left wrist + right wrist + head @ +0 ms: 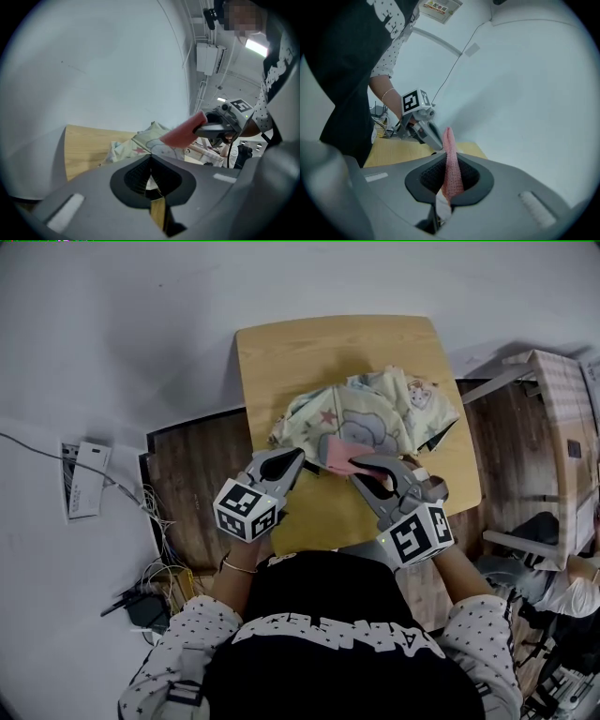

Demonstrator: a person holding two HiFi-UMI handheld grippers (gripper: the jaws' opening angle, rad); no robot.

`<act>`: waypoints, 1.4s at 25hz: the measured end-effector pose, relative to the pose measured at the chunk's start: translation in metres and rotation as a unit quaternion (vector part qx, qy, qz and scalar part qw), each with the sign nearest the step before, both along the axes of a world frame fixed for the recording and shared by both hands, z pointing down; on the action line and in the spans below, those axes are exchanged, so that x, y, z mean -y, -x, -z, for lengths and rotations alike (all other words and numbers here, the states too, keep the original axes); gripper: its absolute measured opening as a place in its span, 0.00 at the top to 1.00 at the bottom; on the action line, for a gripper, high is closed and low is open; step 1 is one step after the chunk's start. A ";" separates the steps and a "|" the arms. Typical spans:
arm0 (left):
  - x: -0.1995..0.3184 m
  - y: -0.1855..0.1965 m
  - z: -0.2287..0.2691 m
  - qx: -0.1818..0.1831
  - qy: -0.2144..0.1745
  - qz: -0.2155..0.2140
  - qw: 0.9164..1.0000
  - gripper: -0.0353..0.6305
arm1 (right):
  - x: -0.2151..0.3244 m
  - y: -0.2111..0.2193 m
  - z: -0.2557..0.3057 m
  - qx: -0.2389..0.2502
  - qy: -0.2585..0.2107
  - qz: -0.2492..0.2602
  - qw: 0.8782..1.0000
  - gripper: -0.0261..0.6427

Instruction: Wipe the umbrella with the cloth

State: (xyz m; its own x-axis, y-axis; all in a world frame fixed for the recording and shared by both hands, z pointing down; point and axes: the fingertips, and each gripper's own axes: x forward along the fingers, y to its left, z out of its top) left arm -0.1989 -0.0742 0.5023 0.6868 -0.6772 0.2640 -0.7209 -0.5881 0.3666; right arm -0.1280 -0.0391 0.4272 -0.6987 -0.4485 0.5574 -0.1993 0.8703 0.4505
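- The step in hand looks like bringing the cloth (pixel 339 457) onto the umbrella (pixel 375 413) for a wiping stroke.
- To do it well, I would lower the right gripper (pixel 360 465) until the free end of the cloth lies flat on the fabric. Then drag it in long passes across the canopy, so that the cloth touches the fabric and not the hard jaws.
- The right gripper is clamped on the pink cloth. In its own view the cloth (pixel 451 164) stands up as a folded strip between the closed jaws.
- The left gripper (pixel 298 458) has its jaws together. A pale sliver shows in the seam in its own view, so it seems to pinch the umbrella's edge. Judging from that, it should keep the fabric taut and still while the other one rubs.
- The main risk I see is the loose, crumpled canopy bunching under the stroke.
- The umbrella lies collapsed in the middle of the wooden table (pixel 281 352), at the centre of the head view.
- Its near edge meets the left gripper's tips, and the cloth's end sits just over its lower middle part, between the two grippers.
- In the left gripper view the umbrella (pixel 140 143) lies just beyond the jaws, with the cloth above it to the right.
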 end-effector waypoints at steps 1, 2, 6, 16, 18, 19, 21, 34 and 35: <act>-0.001 0.001 0.001 -0.001 -0.001 0.001 1.000 0.94 | 0.006 0.005 0.006 0.001 -0.015 0.004 1.000 0.91; -0.002 0.002 0.002 -0.001 -0.002 0.003 1.000 0.94 | 0.013 0.009 0.010 -0.003 -0.031 0.010 0.999 0.91; -0.011 0.008 0.004 -0.003 0.000 0.010 1.000 0.94 | 0.042 0.017 0.007 -0.054 -0.093 0.032 0.994 0.91; -0.017 0.020 0.001 -0.012 0.010 0.025 1.000 0.94 | 0.074 0.014 -0.027 -0.177 -0.158 0.080 0.968 0.91; -0.015 0.021 0.002 -0.012 0.009 0.025 1.000 0.94 | 0.075 0.007 -0.033 -0.182 -0.147 0.073 0.970 0.91; -0.014 0.021 0.002 -0.012 0.009 0.025 1.000 0.94 | 0.075 0.004 -0.035 -0.182 -0.143 0.069 0.970 0.91; -0.012 0.020 0.002 -0.013 0.009 0.022 1.000 0.94 | 0.075 0.000 -0.037 -0.182 -0.135 0.062 0.972 0.91; -0.005 -0.003 0.005 -0.020 0.008 -0.017 1.000 0.94 | 0.060 -0.028 -0.045 -0.175 -0.105 0.019 0.979 0.91; -0.005 -0.004 0.005 -0.020 0.009 -0.017 1.000 0.94 | 0.058 -0.030 -0.046 -0.173 -0.102 0.017 0.979 0.91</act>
